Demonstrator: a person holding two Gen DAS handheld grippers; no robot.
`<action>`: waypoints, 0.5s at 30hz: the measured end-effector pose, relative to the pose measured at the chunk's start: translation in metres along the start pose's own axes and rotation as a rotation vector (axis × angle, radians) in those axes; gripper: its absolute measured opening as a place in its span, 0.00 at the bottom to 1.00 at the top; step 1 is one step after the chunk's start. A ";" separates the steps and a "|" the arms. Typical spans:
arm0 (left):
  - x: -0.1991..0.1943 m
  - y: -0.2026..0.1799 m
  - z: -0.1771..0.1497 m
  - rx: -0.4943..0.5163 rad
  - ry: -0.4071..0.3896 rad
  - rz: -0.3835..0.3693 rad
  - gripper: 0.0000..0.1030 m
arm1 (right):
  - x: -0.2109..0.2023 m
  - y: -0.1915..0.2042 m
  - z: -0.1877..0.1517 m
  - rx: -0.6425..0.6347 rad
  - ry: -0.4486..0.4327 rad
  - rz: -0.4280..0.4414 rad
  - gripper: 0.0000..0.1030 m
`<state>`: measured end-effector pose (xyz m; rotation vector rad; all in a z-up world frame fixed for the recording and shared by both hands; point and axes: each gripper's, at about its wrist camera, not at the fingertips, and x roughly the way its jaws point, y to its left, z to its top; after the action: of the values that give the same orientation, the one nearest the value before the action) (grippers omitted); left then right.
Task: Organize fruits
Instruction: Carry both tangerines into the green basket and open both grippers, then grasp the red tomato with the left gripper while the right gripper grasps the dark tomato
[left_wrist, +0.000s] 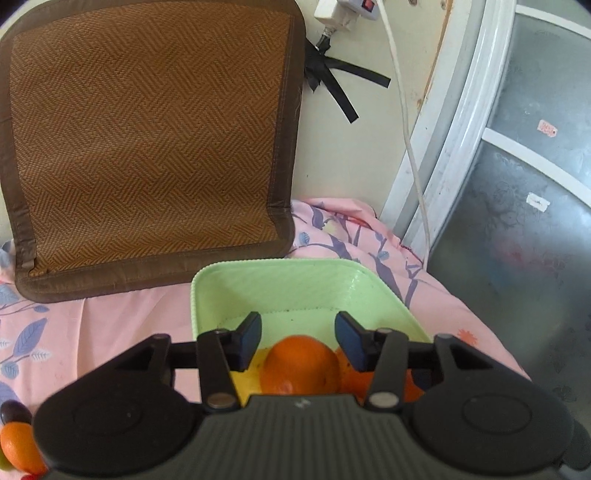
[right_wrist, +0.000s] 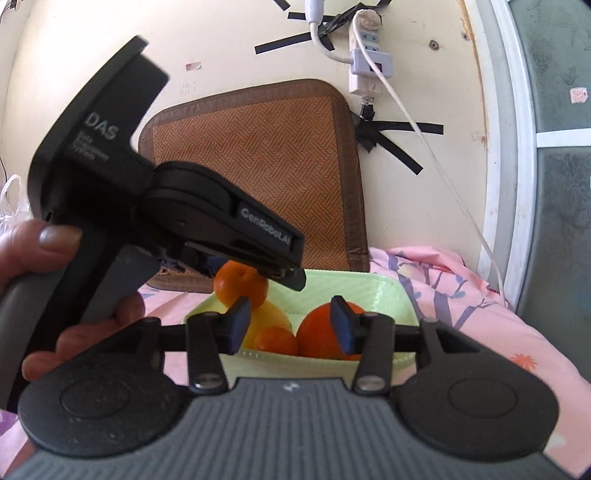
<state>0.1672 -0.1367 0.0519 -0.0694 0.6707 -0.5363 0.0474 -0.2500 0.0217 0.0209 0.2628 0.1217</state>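
Orange fruit over a green tray: a round, slick load

Orange peel is what both views show most of. The left gripper (left_wrist: 297, 334) hangs just above the near end of the green tray (left_wrist: 347, 291). In the left wrist view its blue pads (left_wrist: 251, 338) are spread apart with an orange (left_wrist: 303, 363) directly beneath them. The right wrist view shows that same gripper from the side with a small orange (right_wrist: 242, 288) right under its tip, but whether the pads press on the fruit cannot be told. The right gripper (right_wrist: 290, 326) stands spread and empty at the near edge of the tray, over a big orange (right_wrist: 319, 332), a smaller orange (right_wrist: 275, 341) and a yellow fruit (right_wrist: 271, 317).

More fruit, an orange piece (left_wrist: 20, 446) and a dark one (left_wrist: 13, 411), lies on the pink sheet (left_wrist: 110, 321) to the near left.

By my judgement these are firm, moderately heavy and smooth-skinned, so they may roll or squirt out of a pinch. The best hold is across the widest middle, pads level, with gentle pressure to avoid bruising.
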 end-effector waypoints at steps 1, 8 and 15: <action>-0.005 0.002 -0.001 -0.004 -0.014 0.004 0.49 | -0.001 0.000 0.000 0.003 -0.008 -0.004 0.49; -0.061 0.037 -0.010 -0.083 -0.128 0.049 0.55 | -0.004 0.000 -0.001 0.004 -0.031 -0.015 0.48; -0.111 0.081 -0.053 -0.161 -0.148 0.146 0.59 | -0.012 -0.001 0.000 0.011 -0.057 0.043 0.49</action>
<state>0.0992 -0.0067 0.0555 -0.2076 0.5684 -0.3328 0.0360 -0.2520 0.0246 0.0405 0.2065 0.1625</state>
